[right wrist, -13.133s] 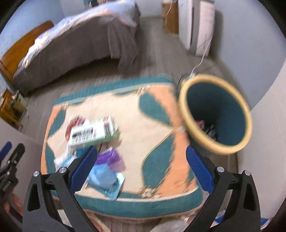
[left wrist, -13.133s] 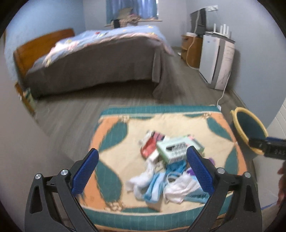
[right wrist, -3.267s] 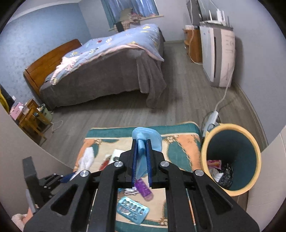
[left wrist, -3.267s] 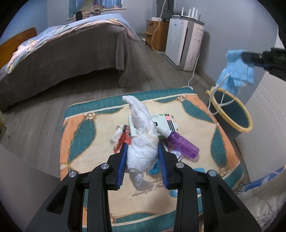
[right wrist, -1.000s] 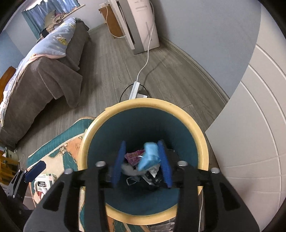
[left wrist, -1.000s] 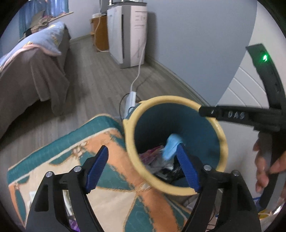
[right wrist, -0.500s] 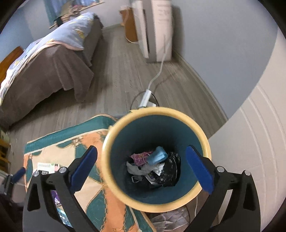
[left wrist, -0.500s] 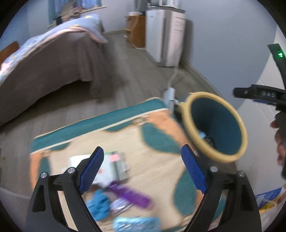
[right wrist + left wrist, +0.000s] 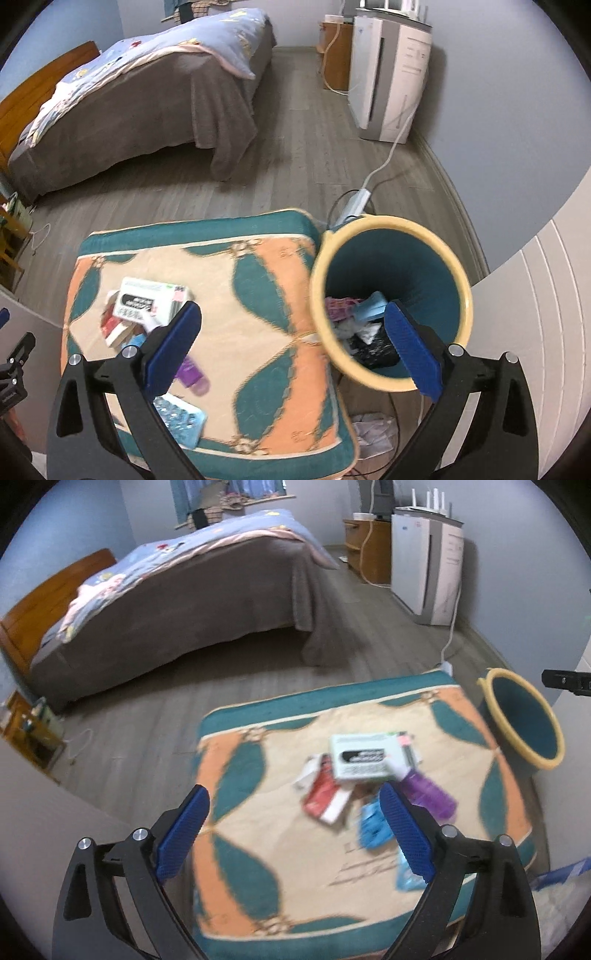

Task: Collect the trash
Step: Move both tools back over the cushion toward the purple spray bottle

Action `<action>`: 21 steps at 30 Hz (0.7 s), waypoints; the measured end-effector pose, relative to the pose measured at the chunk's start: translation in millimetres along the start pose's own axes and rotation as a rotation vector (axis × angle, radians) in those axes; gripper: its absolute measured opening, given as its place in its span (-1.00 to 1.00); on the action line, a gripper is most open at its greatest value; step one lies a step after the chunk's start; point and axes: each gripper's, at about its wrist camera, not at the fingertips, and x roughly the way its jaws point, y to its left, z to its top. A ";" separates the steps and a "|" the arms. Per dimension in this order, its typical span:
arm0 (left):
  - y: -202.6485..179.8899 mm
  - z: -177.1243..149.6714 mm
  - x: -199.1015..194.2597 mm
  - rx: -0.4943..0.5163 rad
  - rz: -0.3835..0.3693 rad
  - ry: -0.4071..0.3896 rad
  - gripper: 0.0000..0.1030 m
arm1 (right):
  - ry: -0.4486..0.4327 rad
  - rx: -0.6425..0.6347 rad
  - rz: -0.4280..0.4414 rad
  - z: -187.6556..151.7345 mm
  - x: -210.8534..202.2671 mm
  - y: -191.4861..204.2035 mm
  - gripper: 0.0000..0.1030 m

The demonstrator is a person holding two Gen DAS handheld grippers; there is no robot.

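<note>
Right now your left gripper (image 9: 291, 827) hangs above the patterned cushion (image 9: 266, 834) with its jaws spread wide and nothing between the blue pads (image 9: 183, 832). Below it, the leftover trash lies in a loose cluster on the cushion: a white box with black print (image 9: 364, 758), a red and white packet (image 9: 325, 799) touching the box's near edge, a purple bottle (image 9: 430, 799) just beside the box, and a blue wrapper (image 9: 373, 825) near the right pad; all of it is blurred.

Your right gripper (image 9: 293, 341) is likewise parted wide and empty, hovering between the cushion and the yellow-rimmed teal bin (image 9: 391, 225), which stands just beside the cushion's corner. Inside the bin you can see a light blue mask (image 9: 371, 306), a pink wrapper (image 9: 341, 306) and black crumpled material (image 9: 373, 349). A blister pack (image 9: 181, 419) lies at the cushion's near edge.
</note>
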 end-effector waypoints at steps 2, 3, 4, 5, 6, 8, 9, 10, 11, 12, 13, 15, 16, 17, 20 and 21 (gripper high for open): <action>12.5 -8.1 -0.7 -0.031 0.010 0.013 0.81 | -0.003 -0.005 0.010 -5.3 -1.4 15.0 0.89; 17.6 -10.2 1.3 -0.049 0.008 0.022 0.81 | -0.003 -0.008 0.015 -9.3 -0.7 24.9 0.89; 22.0 -11.8 2.1 -0.064 0.008 0.025 0.81 | 0.000 -0.012 0.025 -13.4 0.9 34.4 0.89; 24.2 -12.9 3.3 -0.073 0.007 0.023 0.81 | 0.008 -0.015 0.040 -16.8 3.7 42.5 0.89; 26.1 -14.6 3.3 -0.079 0.005 0.021 0.81 | 0.024 -0.014 0.070 -21.5 9.2 52.5 0.89; 27.6 -16.5 5.4 -0.076 0.002 0.018 0.81 | 0.052 -0.002 0.108 -27.3 17.6 63.8 0.89; 27.3 -16.7 7.4 -0.069 -0.005 0.021 0.81 | 0.079 0.003 0.131 -29.5 24.1 69.4 0.89; 26.4 -17.2 8.8 -0.061 -0.009 0.022 0.81 | 0.096 0.004 0.150 -31.8 29.4 73.9 0.89; 24.4 -17.1 10.3 -0.054 -0.010 0.023 0.81 | 0.104 -0.001 0.158 -33.2 33.4 77.0 0.89; 24.4 -17.7 13.0 -0.050 -0.020 0.029 0.81 | 0.113 -0.015 0.153 -35.4 39.1 82.0 0.89; 25.0 -18.7 15.8 -0.054 -0.030 0.039 0.81 | 0.122 -0.034 0.148 -37.6 44.8 86.9 0.89; 25.4 -19.5 22.1 -0.066 -0.042 0.060 0.81 | 0.145 -0.067 0.138 -41.2 55.5 94.8 0.89; 26.9 -19.8 25.4 -0.071 -0.045 0.073 0.81 | 0.161 -0.082 0.132 -42.8 61.7 99.0 0.89; 28.1 -19.9 27.8 -0.070 -0.046 0.080 0.81 | 0.168 -0.092 0.133 -44.6 65.9 101.9 0.89; 30.2 -18.7 34.4 -0.053 -0.044 0.083 0.81 | 0.186 -0.119 0.125 -48.5 80.8 110.8 0.89; 31.3 -18.0 36.2 -0.048 -0.042 0.083 0.81 | 0.192 -0.130 0.130 -49.0 85.8 113.0 0.89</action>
